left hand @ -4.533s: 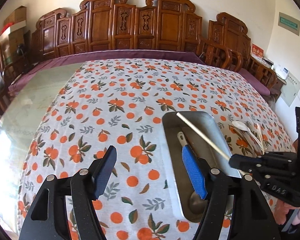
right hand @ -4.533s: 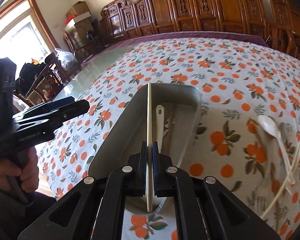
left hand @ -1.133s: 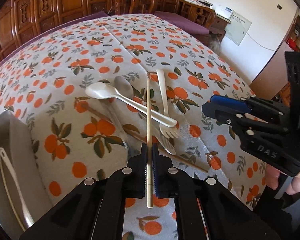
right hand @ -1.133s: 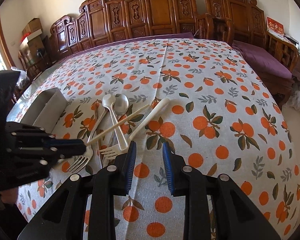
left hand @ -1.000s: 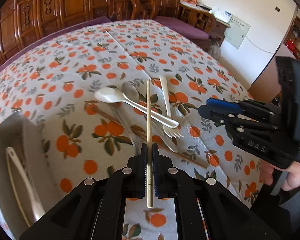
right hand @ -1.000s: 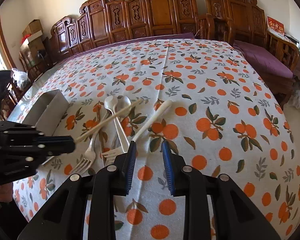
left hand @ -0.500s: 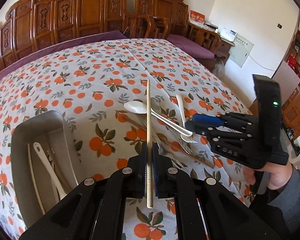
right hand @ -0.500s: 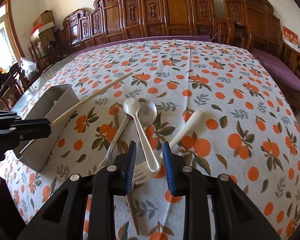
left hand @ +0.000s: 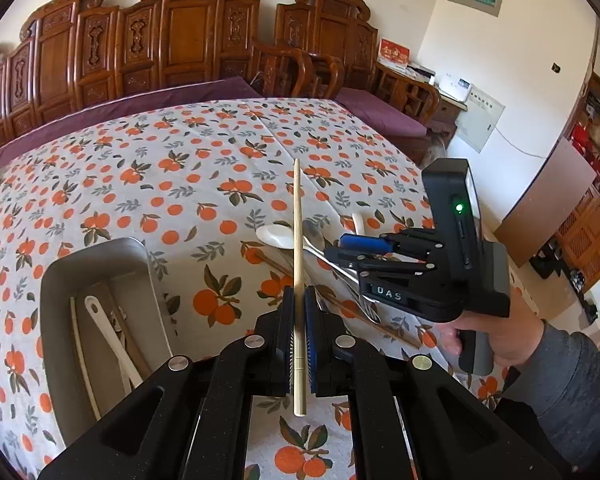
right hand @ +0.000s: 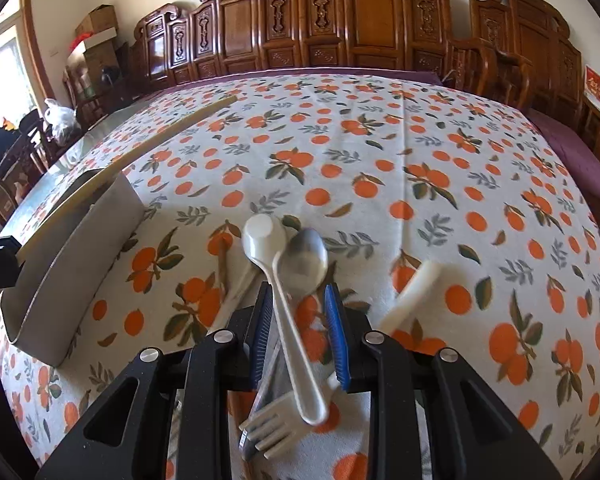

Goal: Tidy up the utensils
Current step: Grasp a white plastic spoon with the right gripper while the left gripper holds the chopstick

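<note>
My left gripper (left hand: 298, 328) is shut on a pale chopstick (left hand: 297, 248) and holds it above the cloth, just right of the metal tray (left hand: 56, 312). The tray holds a white spoon (left hand: 112, 340) and other utensils. My right gripper (right hand: 299, 320) is open, its jaws on either side of the white spoon's handle (right hand: 296, 340) in the utensil pile. A metal spoon (right hand: 306, 258), a white fork (right hand: 276, 424) and a white handle (right hand: 414, 296) lie there too. The right gripper also shows in the left wrist view (left hand: 340, 246). The chopstick shows in the right wrist view (right hand: 140, 152).
The table carries an orange-print cloth (left hand: 188, 184). Carved wooden chairs (right hand: 340, 20) line the far side. The tray (right hand: 72, 264) stands left of the utensil pile. Another chopstick (left hand: 372, 320) lies on the cloth under the pile.
My left gripper has lifted and swung left toward the tray with the chopstick. My right gripper has moved forward and down over the utensil pile, and its jaws have opened wider around the white spoon.
</note>
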{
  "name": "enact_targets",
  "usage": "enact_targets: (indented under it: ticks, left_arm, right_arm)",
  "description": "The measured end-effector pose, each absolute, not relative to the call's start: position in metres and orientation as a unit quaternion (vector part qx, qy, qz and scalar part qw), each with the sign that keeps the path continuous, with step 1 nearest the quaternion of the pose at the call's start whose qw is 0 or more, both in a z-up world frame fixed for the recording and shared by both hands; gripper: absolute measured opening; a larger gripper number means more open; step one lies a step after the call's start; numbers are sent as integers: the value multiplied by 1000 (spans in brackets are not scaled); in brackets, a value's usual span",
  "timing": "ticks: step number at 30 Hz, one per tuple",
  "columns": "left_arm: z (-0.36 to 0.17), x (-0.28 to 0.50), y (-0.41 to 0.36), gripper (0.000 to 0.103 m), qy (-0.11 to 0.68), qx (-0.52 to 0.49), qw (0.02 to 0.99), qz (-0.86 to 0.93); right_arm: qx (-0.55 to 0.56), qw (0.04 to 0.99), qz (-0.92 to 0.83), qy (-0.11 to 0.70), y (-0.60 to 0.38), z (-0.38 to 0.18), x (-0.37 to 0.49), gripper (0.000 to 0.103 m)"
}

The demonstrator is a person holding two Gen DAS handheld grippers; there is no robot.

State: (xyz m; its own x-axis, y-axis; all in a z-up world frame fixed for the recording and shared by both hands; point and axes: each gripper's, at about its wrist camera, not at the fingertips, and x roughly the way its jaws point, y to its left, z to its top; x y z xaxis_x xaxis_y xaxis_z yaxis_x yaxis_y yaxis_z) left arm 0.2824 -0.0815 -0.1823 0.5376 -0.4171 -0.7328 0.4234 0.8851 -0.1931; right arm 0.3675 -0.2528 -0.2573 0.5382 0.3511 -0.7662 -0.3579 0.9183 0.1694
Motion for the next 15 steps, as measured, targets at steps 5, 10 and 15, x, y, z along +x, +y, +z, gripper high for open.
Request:
enact_targets:
  ticks: [5,10,15]
  left_arm:
    - [-180,283,-76,4,415,-1,879,-235]
    - [-179,283,-72,4,414,-2,881,-230]
    - [-178,284,-70,4,413,-2,882,-228]
  right_arm:
    - [-17,874,204,441,-240,-258,373,29]
    - [-53,868,199,451,-229,-264,375,29]
    - [-84,869,191,449,-224,-266,371,13]
